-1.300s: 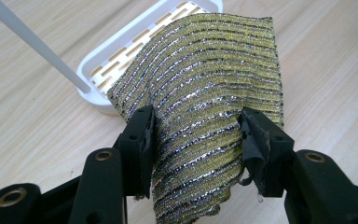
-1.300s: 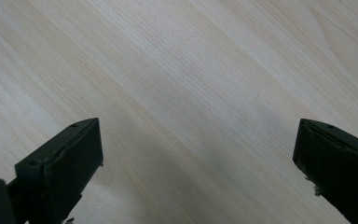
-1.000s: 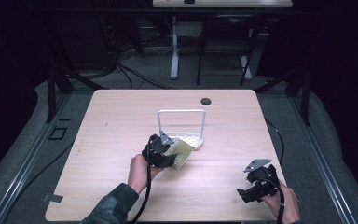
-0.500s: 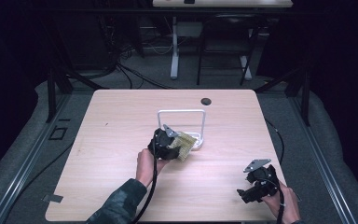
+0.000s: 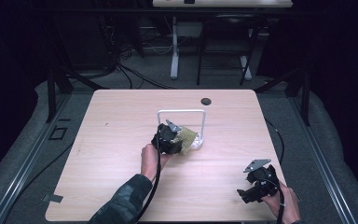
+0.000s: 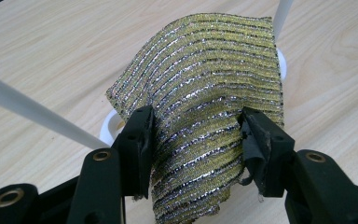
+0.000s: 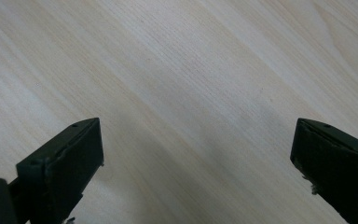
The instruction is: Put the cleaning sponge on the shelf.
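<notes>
1. Broadly, the wooden table took up most of the high view, with a small dark round hole near its far edge at about twelve o'clock.
2. Next in size, a white rack, a thin bar bent into an arch on round white feet, stood just past the table's middle; in the left gripper view one white foot sat at about nine o'clock of the cloth and another peeked out at about two o'clock.
3. The left gripper sat at about seven o'clock of the rack, touching or nearly touching its near side. Its jaws were clamped on a gold and silver striped cloth, one pad on each side edge, so the piece bulged and stood up between them.
4. That cloth was held off the table right beside the rack's lower right post, below the top bar, not draped on anything.
5. The right gripper rested at about five o'clock of the table, well apart from the rack, its jaws spread wide over bare wood with nothing between them.
6. Judging by this, the pick-up looked done and the cloth had reached the rack; what seemed left was lifting it over the bar, laying it there and letting go.
</notes>
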